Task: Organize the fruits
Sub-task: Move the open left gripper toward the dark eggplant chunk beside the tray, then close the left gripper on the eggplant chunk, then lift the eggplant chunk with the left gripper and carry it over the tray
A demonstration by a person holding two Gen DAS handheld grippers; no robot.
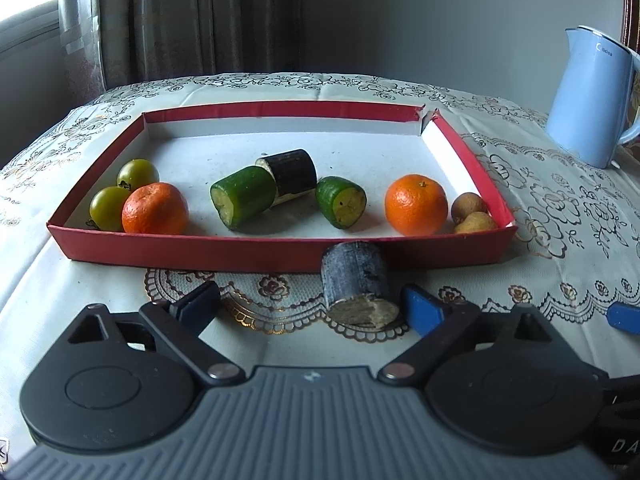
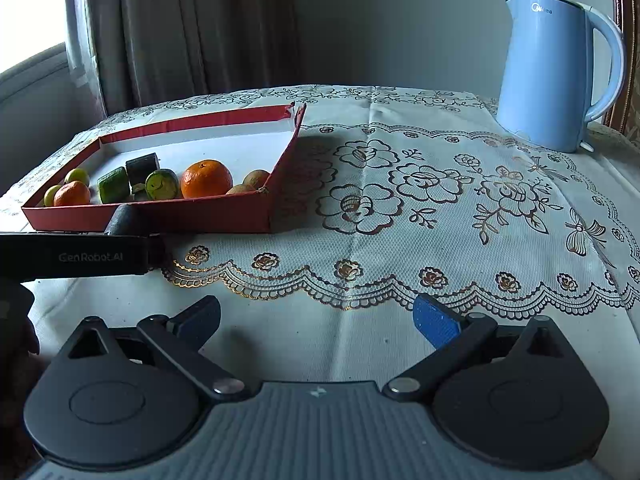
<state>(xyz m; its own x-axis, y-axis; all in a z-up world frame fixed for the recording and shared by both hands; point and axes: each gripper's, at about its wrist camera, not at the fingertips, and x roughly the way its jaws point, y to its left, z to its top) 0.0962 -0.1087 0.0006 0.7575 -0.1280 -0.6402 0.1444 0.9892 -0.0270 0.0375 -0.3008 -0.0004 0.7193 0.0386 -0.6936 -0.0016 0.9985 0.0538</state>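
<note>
Left wrist view: mid-frame, the red tray (image 1: 280, 250) on the counter (image 1: 60, 300) holds two oranges (image 1: 416, 205), three cane pieces (image 1: 244, 196), two green fruits (image 1: 138, 174), two longans (image 1: 466, 207). A dark cane piece (image 1: 356, 284) lies outside, between the left gripper (image 1: 310, 304)'s spread fingers (image 1: 424, 308). The right gripper (image 2: 316, 318)'s fingers are spread, empty.

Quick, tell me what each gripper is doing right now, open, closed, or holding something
Left gripper: open, dark sugarcane piece between its fingers, not clamped.
Right gripper: open, nothing in it.
</note>
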